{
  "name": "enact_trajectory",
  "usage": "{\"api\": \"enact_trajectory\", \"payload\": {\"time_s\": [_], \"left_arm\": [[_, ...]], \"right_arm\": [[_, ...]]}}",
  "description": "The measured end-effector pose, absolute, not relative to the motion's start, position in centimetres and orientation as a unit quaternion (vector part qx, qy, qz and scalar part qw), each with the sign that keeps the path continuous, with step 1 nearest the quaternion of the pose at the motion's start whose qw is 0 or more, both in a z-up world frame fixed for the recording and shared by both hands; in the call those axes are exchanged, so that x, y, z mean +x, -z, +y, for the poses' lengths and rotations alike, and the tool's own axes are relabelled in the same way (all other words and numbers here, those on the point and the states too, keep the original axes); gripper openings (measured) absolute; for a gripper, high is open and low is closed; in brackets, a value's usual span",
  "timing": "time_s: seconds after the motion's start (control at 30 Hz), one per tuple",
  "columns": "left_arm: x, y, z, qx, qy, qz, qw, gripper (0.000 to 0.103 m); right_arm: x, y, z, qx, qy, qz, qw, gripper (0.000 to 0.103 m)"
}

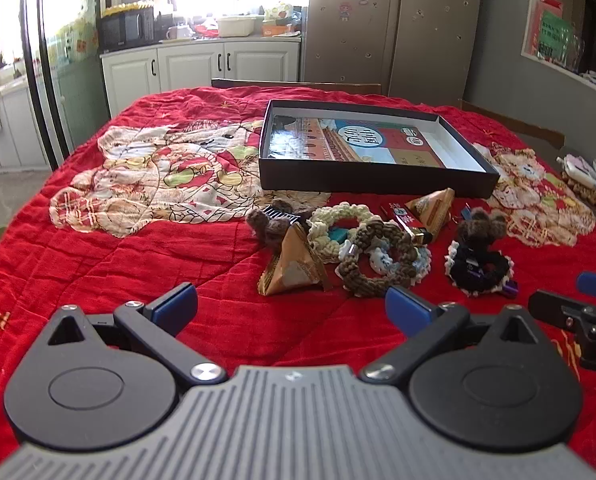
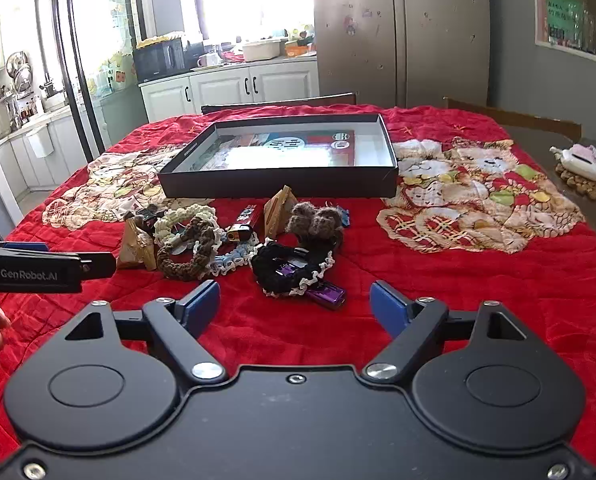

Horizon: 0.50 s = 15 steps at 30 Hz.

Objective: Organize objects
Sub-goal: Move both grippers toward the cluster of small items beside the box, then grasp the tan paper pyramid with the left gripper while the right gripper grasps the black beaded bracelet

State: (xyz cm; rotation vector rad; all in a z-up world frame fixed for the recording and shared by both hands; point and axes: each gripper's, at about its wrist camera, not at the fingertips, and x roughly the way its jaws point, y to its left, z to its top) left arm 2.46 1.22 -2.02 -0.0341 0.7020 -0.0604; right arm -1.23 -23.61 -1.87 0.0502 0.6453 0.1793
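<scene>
Scrunchies (image 2: 286, 268), lighters, packets are all lying outside the black box (image 2: 282, 190); we are hovering left gripper (image 1: 292, 310) and right gripper (image 2: 295, 306) wide, nothing sorted.

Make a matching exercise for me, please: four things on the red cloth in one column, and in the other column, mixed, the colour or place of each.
Things:
1. black box
2. USB stick
3. lighter
4. black scrunchie

Descriptions:
A. purple, the nearest item to the right gripper
B. has a white lace edge
C. behind the pile, open, with a printed sheet inside
D. red, lies among the braided rings and triangular packets

Pairs: 1-C, 2-A, 3-D, 4-B
</scene>
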Motion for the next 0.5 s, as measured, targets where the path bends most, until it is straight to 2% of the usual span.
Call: {"api": "enact_trajectory", "payload": {"time_s": [0.3,0.5], "left_arm": [[4.1,2.9,2.7,-0.022,0.057,0.325,0.944,0.103],[6.1,4.4,2.5,0.003,0.076,0.34,0.937,0.085]], "right_arm": [[0.5,2.8,-23.7,0.032,-0.101,0.322,0.941,0.07],[2.2,3.6,-23.9,0.035,-0.099,0.326,0.94,0.058]]}}
